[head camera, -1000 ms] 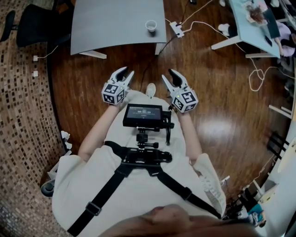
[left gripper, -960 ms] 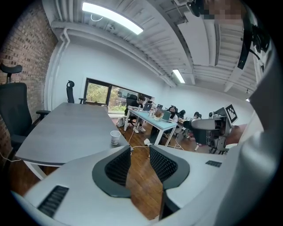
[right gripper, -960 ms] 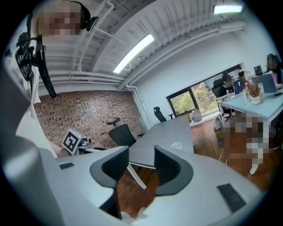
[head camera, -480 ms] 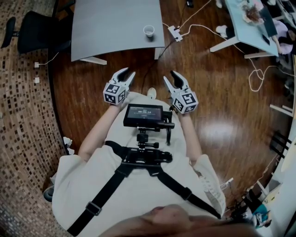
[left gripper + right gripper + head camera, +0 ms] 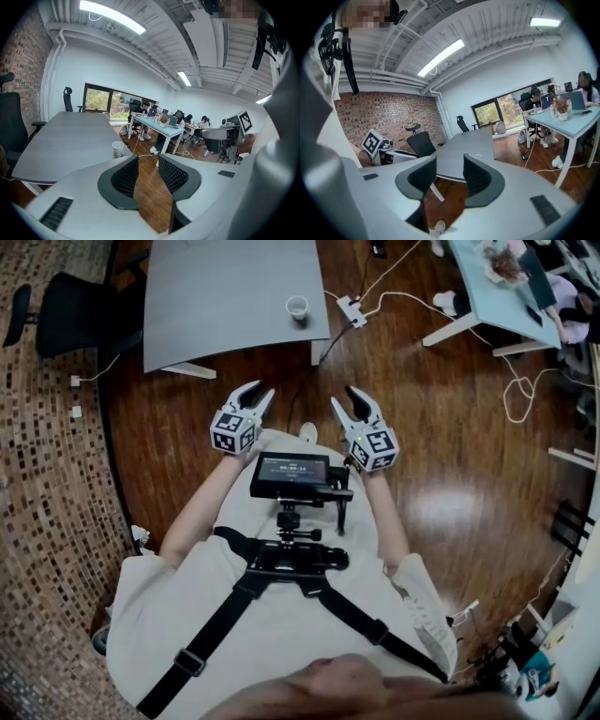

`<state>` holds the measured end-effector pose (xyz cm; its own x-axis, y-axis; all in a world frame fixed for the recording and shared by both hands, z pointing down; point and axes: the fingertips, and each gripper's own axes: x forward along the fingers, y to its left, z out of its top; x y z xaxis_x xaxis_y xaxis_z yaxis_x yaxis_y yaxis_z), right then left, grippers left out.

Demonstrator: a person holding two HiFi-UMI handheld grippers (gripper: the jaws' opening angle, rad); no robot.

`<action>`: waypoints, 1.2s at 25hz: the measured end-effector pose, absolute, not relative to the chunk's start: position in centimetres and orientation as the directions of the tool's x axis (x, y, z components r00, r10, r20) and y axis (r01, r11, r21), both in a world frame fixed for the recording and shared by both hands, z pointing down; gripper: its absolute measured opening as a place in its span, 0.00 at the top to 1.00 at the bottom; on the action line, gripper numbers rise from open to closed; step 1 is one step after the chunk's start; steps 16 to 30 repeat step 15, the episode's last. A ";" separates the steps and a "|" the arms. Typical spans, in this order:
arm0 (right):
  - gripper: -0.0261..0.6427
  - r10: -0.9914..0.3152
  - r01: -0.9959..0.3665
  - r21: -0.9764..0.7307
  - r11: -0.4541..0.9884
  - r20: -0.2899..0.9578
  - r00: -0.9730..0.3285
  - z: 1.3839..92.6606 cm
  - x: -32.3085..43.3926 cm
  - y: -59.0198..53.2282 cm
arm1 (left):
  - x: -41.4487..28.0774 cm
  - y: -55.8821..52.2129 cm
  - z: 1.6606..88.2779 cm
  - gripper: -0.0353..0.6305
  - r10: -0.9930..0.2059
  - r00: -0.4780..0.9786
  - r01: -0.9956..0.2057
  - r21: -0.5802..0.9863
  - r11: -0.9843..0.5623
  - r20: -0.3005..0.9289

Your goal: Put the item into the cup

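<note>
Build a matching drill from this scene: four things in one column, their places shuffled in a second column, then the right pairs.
Things
1. cup
2. office chair
3. power strip
4. small screen

Places
A. on the wooden floor, right of the grey table
B. beside the grey table's left edge
C. on the grey table, near its right edge
D. on the chest harness

Pairs: 1-C, 2-B, 3-A, 4-D
</note>
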<state>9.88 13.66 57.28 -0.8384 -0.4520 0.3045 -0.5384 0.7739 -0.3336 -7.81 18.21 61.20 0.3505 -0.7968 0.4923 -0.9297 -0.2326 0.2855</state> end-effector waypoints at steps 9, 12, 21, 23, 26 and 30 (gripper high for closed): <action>0.68 -0.468 -0.558 -0.308 0.771 0.320 -0.824 57.7 10.6 13.3 | -7.4 18.0 61.5 0.74 -0.782 0.370 -0.922 0.302 -0.243 0.502; 0.68 -0.471 -0.558 -0.289 0.778 0.320 -0.822 57.5 10.6 13.2 | -7.1 17.9 61.5 0.74 -0.779 0.376 -0.920 0.303 -0.249 0.501; 0.68 -0.470 -0.557 -0.258 0.789 0.329 -0.819 57.6 10.8 13.0 | -6.8 17.8 61.7 0.74 -0.779 0.380 -0.919 0.302 -0.254 0.499; 0.68 -0.470 -0.557 -0.258 0.789 0.329 -0.819 57.6 10.8 13.0 | -6.8 17.8 61.7 0.74 -0.779 0.380 -0.919 0.302 -0.254 0.499; 0.68 -0.470 -0.557 -0.258 0.789 0.329 -0.819 57.6 10.8 13.0 | -6.8 17.8 61.7 0.74 -0.779 0.380 -0.919 0.302 -0.254 0.499; 0.68 -0.470 -0.557 -0.258 0.789 0.329 -0.819 57.6 10.8 13.0 | -6.8 17.8 61.7 0.74 -0.779 0.380 -0.919 0.302 -0.254 0.499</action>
